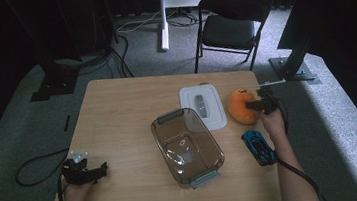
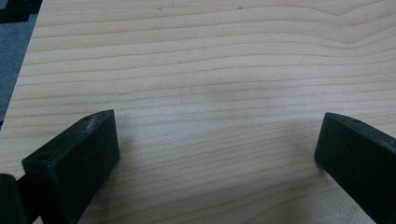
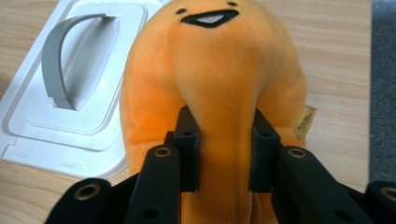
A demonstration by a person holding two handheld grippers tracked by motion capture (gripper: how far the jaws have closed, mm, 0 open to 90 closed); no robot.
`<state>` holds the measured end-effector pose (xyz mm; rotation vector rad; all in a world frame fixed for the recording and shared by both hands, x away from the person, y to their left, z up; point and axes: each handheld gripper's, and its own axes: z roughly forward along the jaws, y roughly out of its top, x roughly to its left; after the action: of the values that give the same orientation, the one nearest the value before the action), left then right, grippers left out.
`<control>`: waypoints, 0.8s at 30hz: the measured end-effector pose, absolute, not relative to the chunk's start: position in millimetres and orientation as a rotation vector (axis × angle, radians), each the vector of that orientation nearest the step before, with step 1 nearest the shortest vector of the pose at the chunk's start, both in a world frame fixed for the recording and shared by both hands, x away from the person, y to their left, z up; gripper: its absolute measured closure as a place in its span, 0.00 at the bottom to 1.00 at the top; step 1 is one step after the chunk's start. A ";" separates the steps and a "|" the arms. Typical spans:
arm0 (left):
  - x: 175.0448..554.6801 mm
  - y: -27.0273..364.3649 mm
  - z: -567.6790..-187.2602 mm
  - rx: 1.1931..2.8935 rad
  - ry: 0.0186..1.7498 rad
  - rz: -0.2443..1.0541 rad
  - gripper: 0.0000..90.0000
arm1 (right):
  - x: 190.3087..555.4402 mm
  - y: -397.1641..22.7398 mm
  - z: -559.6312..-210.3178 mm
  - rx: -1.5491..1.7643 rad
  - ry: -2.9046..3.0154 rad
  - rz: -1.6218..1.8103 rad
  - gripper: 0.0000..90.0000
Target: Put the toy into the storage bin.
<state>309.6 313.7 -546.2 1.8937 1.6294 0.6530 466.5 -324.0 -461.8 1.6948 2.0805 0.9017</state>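
Right gripper view: plush's (image 3: 224, 93) smiling face.

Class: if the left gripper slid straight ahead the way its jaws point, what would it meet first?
Probably the clear container. The open left gripper points right across bare table toward it; depth is uncertain.

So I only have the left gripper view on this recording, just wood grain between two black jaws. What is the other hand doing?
Observer: The right gripper is pinching a fold of an orange plush toy, jaws pressed into the fabric on both sides.
Operator: Where on the table is that?
Observer: At the far right, beside a white lid lying flat with its grey handle up.
Operator: Anything else out there?
Observer: A clear, empty container sits mid-table, and a blue toy car lies near the right forearm.
Operator: And my gripper?
Observer: The left gripper rests at the near left corner, jaws open, away from everything.
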 end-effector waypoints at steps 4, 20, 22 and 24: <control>309.6 313.6 -546.2 1.893 1.630 0.653 0.00 | 461.3 -326.3 -450.1 1.673 2.067 0.932 0.80; 309.6 313.6 -546.2 1.893 1.629 0.653 0.00 | 441.0 -327.6 -421.0 1.593 2.074 0.996 0.80; 309.6 313.7 -546.2 1.893 1.629 0.653 0.00 | 438.2 -326.6 -417.5 1.579 2.078 1.008 0.79; 309.6 313.6 -546.2 1.893 1.630 0.653 0.00 | 435.7 -324.8 -413.9 1.568 2.078 1.011 0.79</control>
<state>309.6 313.6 -546.2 1.8934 1.6297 0.6530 435.7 -324.8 -413.9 1.5675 2.0784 1.0111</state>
